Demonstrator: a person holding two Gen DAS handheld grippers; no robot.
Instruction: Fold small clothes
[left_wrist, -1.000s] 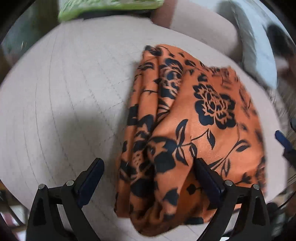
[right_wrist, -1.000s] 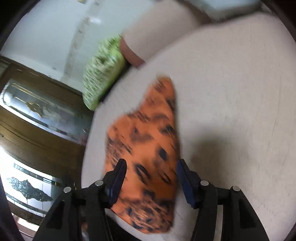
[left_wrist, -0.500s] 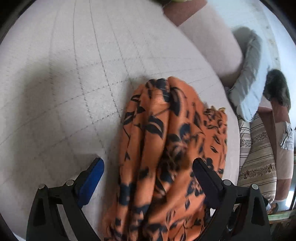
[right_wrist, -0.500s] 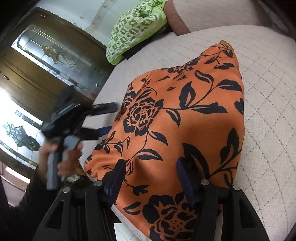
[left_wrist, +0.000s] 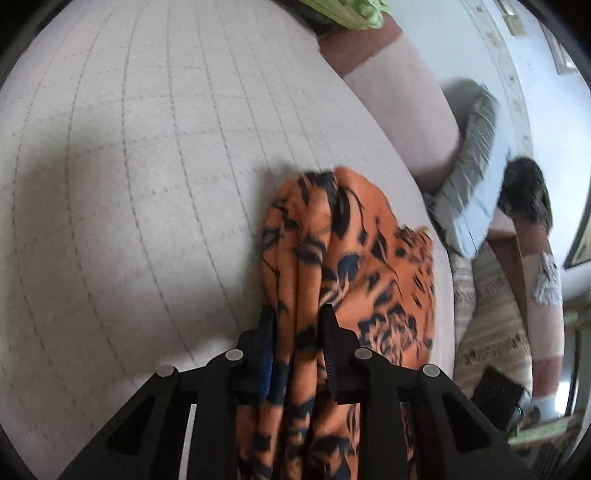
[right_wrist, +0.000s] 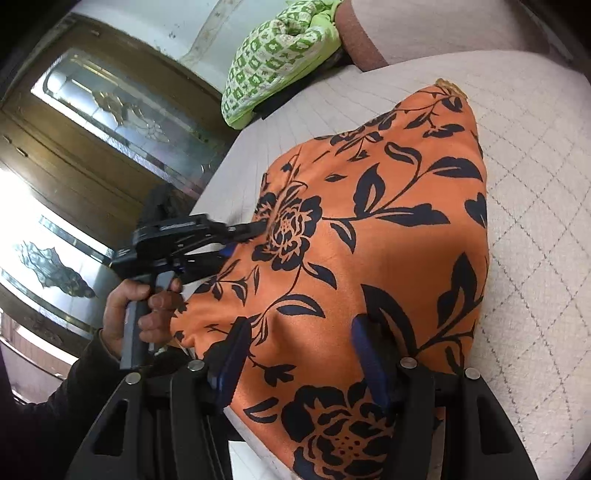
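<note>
An orange garment (left_wrist: 347, 258) with a black flower print lies bunched on a quilted beige cushion (left_wrist: 147, 184). My left gripper (left_wrist: 297, 314) is closing, and its jaws pinch a gathered fold at the garment's near edge. In the right wrist view the garment (right_wrist: 388, 229) spreads wide and flat. My right gripper (right_wrist: 301, 325) holds a raised hump of its near edge between its fingers. The left gripper (right_wrist: 243, 236) shows there too, held by a hand (right_wrist: 140, 306) at the cloth's left edge.
A green patterned cloth (right_wrist: 277, 59) lies at the cushion's far end, against a padded backrest (left_wrist: 399, 110). A grey pillow (left_wrist: 472, 184) and striped fabric (left_wrist: 491, 332) sit beyond the cushion's right edge. A wooden door with glass panels (right_wrist: 92, 129) stands on the left.
The left jaws have gone from wide open around the cloth to pinched on a fold. Both grippers swung round and sank towards the cushion. The garment settled flatter.
</note>
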